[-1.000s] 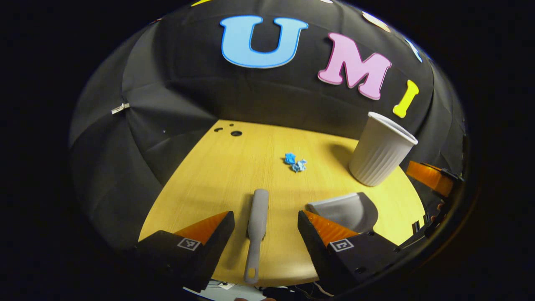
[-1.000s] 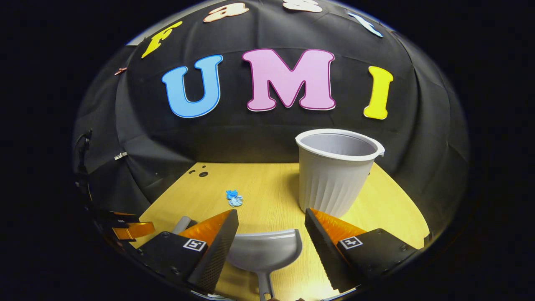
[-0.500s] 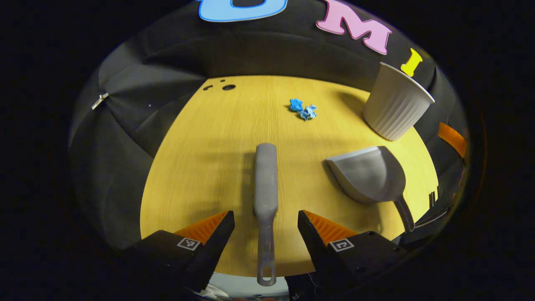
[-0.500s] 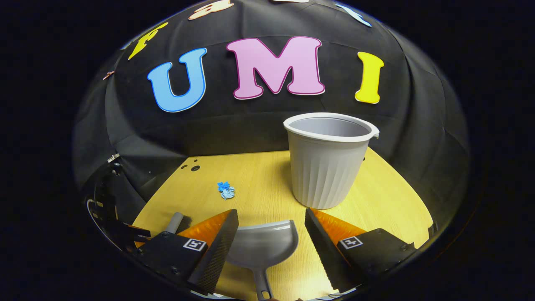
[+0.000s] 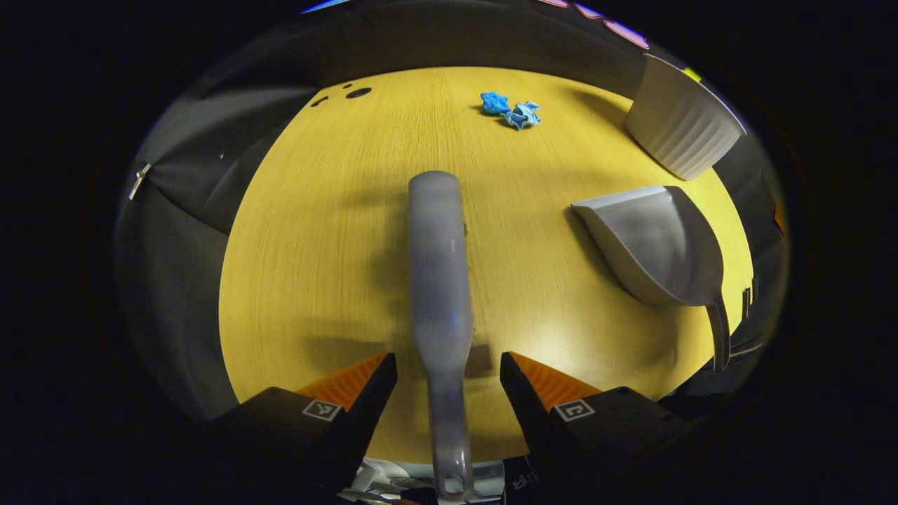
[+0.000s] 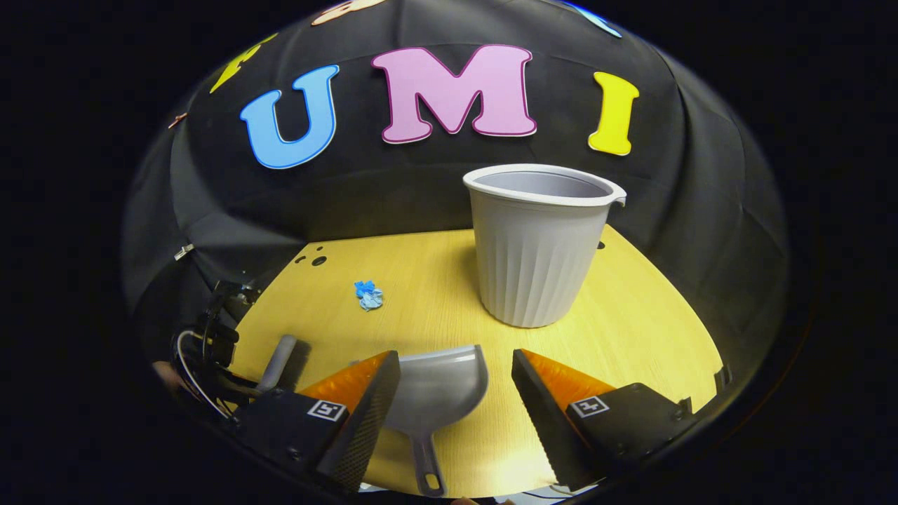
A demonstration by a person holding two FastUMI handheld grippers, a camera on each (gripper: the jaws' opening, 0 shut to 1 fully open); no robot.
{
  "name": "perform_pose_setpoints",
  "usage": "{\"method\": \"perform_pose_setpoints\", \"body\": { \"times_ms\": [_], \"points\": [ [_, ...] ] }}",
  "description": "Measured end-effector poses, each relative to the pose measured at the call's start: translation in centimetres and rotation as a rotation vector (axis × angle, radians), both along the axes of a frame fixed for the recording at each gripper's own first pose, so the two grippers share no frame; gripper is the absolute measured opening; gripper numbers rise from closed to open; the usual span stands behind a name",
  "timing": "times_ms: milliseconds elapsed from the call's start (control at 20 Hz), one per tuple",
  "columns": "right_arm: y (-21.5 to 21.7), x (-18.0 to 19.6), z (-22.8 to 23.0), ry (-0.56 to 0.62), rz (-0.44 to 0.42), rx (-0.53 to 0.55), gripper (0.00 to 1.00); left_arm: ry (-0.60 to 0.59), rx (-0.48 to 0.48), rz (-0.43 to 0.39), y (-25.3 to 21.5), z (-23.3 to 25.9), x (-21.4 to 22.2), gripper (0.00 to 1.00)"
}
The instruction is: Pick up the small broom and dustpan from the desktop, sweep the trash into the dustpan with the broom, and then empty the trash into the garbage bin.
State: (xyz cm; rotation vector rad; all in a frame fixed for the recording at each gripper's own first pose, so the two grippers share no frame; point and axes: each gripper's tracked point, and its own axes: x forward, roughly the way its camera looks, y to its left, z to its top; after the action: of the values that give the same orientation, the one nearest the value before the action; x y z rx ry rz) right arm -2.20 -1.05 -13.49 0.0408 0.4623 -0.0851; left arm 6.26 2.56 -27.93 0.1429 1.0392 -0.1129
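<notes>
The left gripper is spread wide with the small broom lying lengthwise between its fingers, handle toward the gripper, neither finger touching it. The right gripper is likewise wide apart, the dustpan just ahead of it with its handle running down between the fingers, not yet held. The likeliest slip, as I judge it, is closing too far up the broom, on the wide body instead of the thin handle, so it twists or skids across the desktop. The dustpan handle sits off to the left finger's side, so a closing jaw could push it sideways instead of gripping it. The trash, blue crumpled scraps, lies well ahead of the broom's far end. The garbage bin stands upright beyond the right gripper; nothing is visible inside it from here, and the dustpan's scoop is bare.
</notes>
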Motion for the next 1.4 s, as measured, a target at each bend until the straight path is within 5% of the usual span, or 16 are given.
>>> {"method": "perform_pose_setpoints", "body": {
  "times_ms": [250, 450, 600, 1100, 1400],
  "points": [
    [1.0, -1.2, -2.4, 0.093, 0.014, 0.036, 0.99, 0.055, -0.008, -0.001, -0.6, -0.7, 0.2, 0.84],
    [1.6, -2.2, -4.4, 0.170, 0.022, 0.029, 0.99, 0.075, -0.015, 0.027, -0.3, -1.0, 0.2, 0.60],
    [1.9, -2.8, -5.0, 0.208, 0.031, 0.030, 0.99, 0.086, -0.025, 0.041, 0.1, -1.1, 0.3, 0.31],
    [3.5, -3.9, -10.2, 0.432, 0.083, 0.016, 0.99, 0.020, -0.047, -0.012, 0.1, -1.0, 0.6, 0.22],
    [4.8, -5.0, -14.0, 0.571, 0.043, 0.023, 0.99, 0.030, -0.035, -0.010, 0.2, -1.1, 0.6, 0.25]
  ]
}}
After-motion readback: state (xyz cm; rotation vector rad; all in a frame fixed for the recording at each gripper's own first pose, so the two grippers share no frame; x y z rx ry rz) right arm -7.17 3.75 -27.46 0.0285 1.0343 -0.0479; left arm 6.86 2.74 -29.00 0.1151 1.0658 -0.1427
